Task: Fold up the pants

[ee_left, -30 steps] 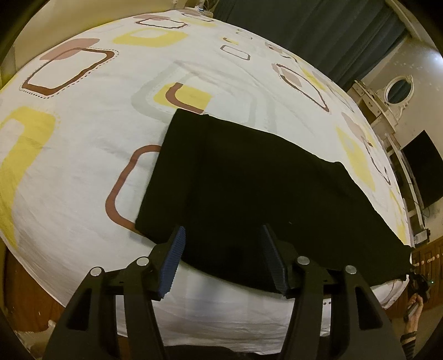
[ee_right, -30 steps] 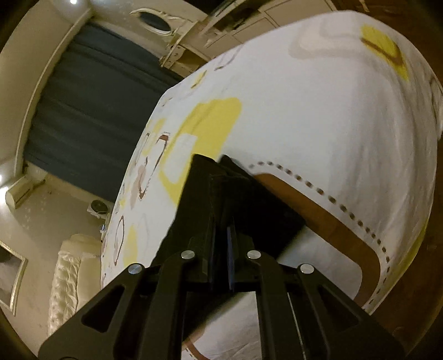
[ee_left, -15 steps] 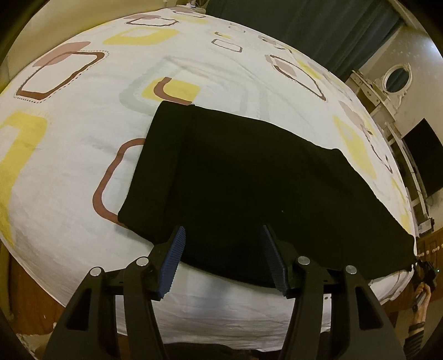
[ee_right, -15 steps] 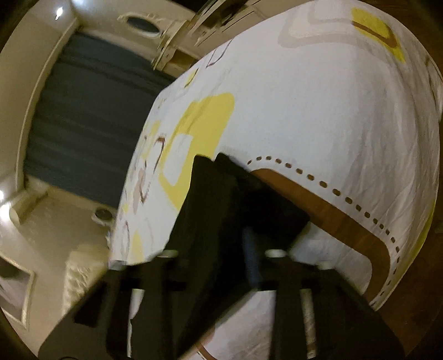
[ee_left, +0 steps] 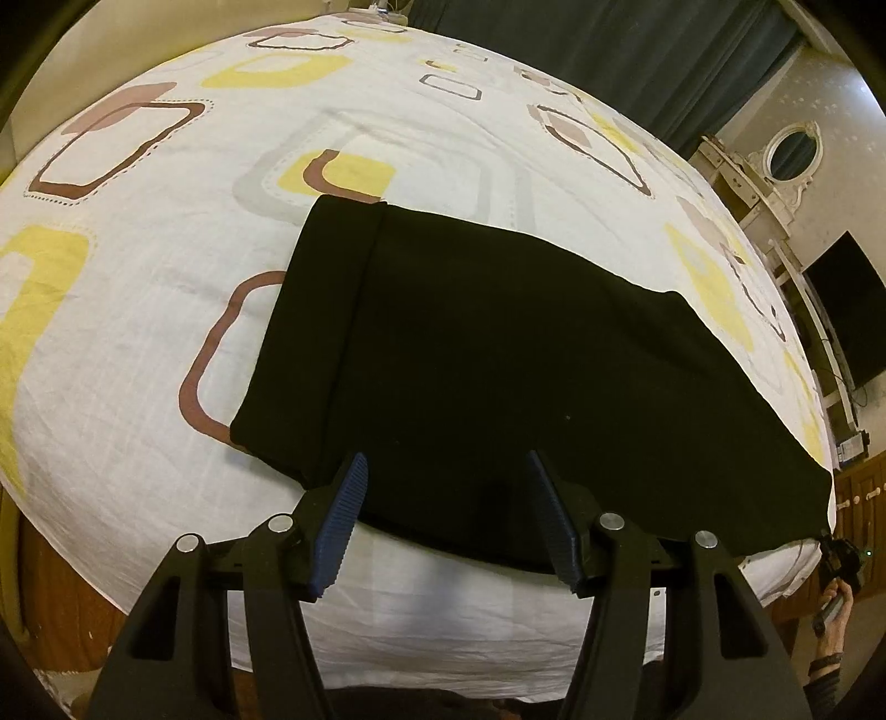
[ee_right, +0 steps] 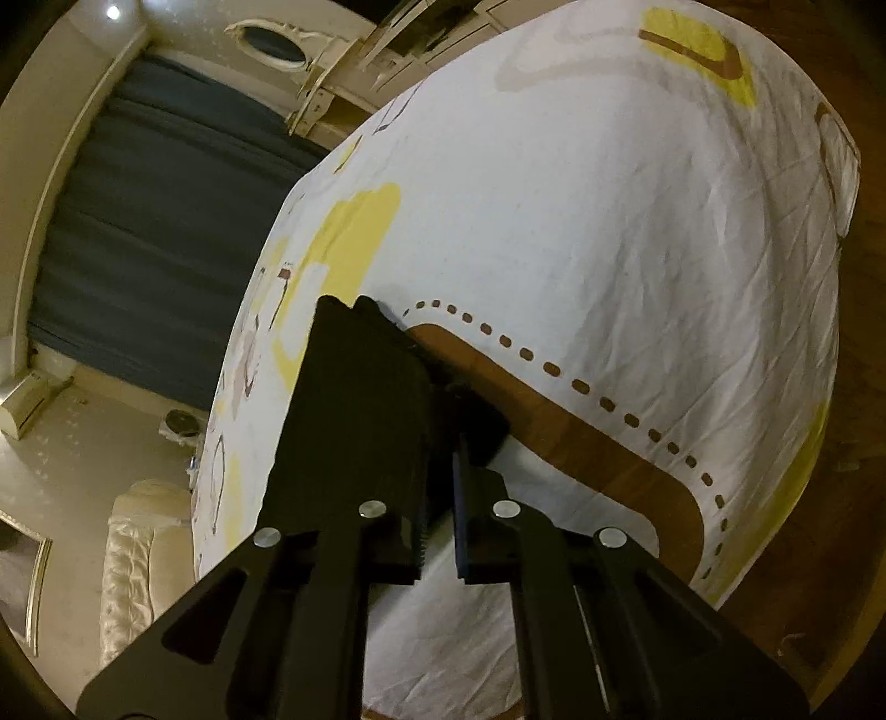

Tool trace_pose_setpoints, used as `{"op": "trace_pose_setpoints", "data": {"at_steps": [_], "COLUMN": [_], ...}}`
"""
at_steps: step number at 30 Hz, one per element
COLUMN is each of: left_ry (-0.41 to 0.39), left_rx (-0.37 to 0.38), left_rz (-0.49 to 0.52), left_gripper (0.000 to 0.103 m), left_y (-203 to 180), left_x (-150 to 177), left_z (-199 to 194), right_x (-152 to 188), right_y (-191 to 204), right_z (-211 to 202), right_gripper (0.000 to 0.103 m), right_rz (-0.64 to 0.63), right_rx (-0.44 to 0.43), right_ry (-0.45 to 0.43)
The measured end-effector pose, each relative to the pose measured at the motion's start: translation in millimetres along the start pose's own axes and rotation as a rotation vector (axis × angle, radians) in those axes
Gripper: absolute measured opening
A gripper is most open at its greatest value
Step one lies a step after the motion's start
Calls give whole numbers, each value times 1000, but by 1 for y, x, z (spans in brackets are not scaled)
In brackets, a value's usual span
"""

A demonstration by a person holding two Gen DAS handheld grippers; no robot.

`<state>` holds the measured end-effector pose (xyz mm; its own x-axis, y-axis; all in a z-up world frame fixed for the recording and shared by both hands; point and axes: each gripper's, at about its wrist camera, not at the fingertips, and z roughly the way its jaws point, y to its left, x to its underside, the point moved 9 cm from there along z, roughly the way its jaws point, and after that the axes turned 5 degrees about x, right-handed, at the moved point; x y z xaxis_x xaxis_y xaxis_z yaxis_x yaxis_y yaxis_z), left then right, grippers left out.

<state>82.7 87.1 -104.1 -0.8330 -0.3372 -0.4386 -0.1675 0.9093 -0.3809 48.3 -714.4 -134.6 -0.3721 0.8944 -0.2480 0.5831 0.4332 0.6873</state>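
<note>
Black pants lie folded lengthwise along my bed's near edge. My left gripper hovers wide open, empty; my right gripper pinches their end, its fingertips buried in dark cloth.

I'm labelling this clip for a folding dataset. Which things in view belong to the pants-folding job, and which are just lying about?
Part of the job:
- black pants, laid flat
- left claw, open over their near edge
- right claw, closed on the pants' end
- patterned bedsheet, the work surface

Just lying about:
- dark curtain
- oval mirror
- dark screen
</note>
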Motion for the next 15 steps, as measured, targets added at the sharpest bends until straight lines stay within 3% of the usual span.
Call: {"op": "trace_pose_setpoints", "data": {"at_steps": [3, 4, 6, 9, 11, 15], "left_ry": [-4, -8, -22, -55, -79, -85], "left_rx": [-2, -1, 0, -10, -14, -32], "left_rz": [8, 12, 20, 30, 16, 11], "left_gripper": [59, 59, 59, 62, 69, 69], "left_y": [0, 0, -1, -2, 0, 4], "left_x": [0, 0, -1, -4, -7, -8], "left_z": [-1, -2, -5, -10, -15, -19], "right_x": [-19, -24, -36, -42, -45, -44], "right_y": [8, 11, 22, 35, 41, 48], "right_z": [-24, -27, -21, -1, 17, 51], "right_gripper": [21, 32, 43, 44, 44, 44], "right_rz": [-76, -97, -153, -212, -267, -337], "right_rx": [35, 35, 13, -20, 2, 40], "right_ry": [-56, -59, -16, 63, 111, 200]}}
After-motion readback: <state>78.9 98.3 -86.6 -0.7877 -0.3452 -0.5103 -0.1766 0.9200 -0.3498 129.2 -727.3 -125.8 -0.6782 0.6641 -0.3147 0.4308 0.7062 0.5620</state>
